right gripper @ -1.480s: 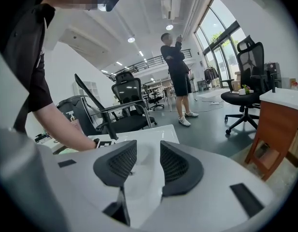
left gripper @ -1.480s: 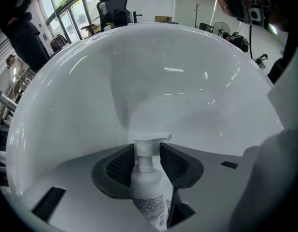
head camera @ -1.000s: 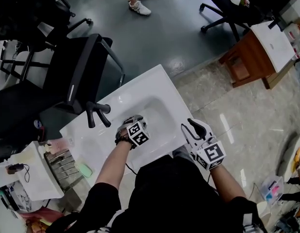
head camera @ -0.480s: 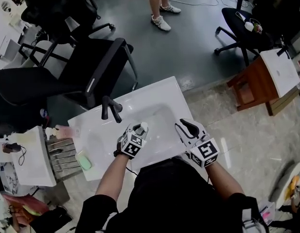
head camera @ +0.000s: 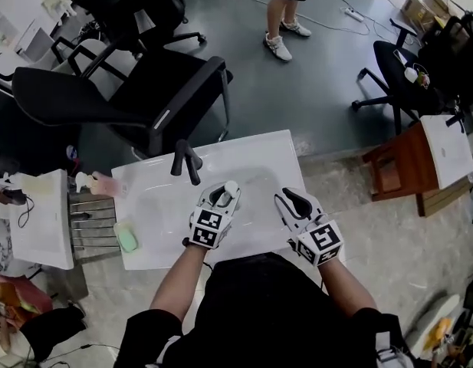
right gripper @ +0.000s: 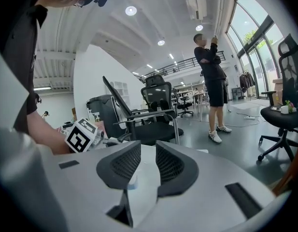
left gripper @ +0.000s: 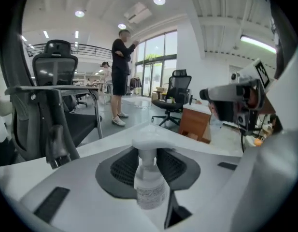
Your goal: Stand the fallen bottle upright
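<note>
Jaws of the left gripper (head camera: pixel 221 195) stand at a narrow gap, pressed on either side of the bottle (left gripper: pixel 149 187) just below its white pump head. The bottle stands upright in them, held over the white sink (head camera: pixel 259 148) on the person's side of the black faucet (head camera: pixel 187 162). Jaws of the right gripper (right gripper: pixel 148 163) are closing with nothing between them.

The bottle is small and clear, with a printed label. It looks light and stiff but smooth, so a hold under the pump collar seems safest, since the collar would stop a slip. How much liquid it holds cannot be told. What shows of the basin looks bare, and a green bar (head camera: pixel 126 238), probably soap, lies on the sink's flat part beside it.
</note>
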The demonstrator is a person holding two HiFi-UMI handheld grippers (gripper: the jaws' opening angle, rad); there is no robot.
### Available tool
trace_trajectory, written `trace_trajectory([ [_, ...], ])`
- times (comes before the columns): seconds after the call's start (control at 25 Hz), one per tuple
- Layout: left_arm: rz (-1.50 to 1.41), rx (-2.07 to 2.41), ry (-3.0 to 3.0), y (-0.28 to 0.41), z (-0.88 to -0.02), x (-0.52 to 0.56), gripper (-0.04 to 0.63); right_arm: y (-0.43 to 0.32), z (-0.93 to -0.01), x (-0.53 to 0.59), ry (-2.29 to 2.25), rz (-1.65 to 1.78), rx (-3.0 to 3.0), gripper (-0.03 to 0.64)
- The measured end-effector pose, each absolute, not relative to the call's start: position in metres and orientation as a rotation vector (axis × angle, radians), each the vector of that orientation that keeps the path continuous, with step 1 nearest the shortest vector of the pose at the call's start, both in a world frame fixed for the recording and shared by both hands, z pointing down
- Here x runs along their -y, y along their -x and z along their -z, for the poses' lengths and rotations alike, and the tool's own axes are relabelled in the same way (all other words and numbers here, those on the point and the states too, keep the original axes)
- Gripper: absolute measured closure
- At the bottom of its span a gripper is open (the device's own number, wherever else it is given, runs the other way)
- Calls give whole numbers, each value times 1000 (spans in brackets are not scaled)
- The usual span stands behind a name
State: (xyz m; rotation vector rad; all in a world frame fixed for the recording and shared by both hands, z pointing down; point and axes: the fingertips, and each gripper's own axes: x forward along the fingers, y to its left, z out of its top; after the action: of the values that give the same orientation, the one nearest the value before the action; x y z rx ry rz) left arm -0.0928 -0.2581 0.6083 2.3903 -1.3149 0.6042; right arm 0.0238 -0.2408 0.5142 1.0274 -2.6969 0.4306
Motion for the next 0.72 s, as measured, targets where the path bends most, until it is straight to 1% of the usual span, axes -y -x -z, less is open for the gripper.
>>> trace_trajectory([
  [0.12, -488, 1386, -2401, 95, -584, 280, 472, -24, -514, 243, -1021, -425, 2698, 506],
  [0.24, -435, 1445, -2409, 97, -567, 300, 472, -29, -512, 246, -1042, -415, 2695, 506],
  [0.72, -399, 1555, -2421, 94, -559, 368, 472, -69, -519, 258, -1207, -475, 2631, 506],
])
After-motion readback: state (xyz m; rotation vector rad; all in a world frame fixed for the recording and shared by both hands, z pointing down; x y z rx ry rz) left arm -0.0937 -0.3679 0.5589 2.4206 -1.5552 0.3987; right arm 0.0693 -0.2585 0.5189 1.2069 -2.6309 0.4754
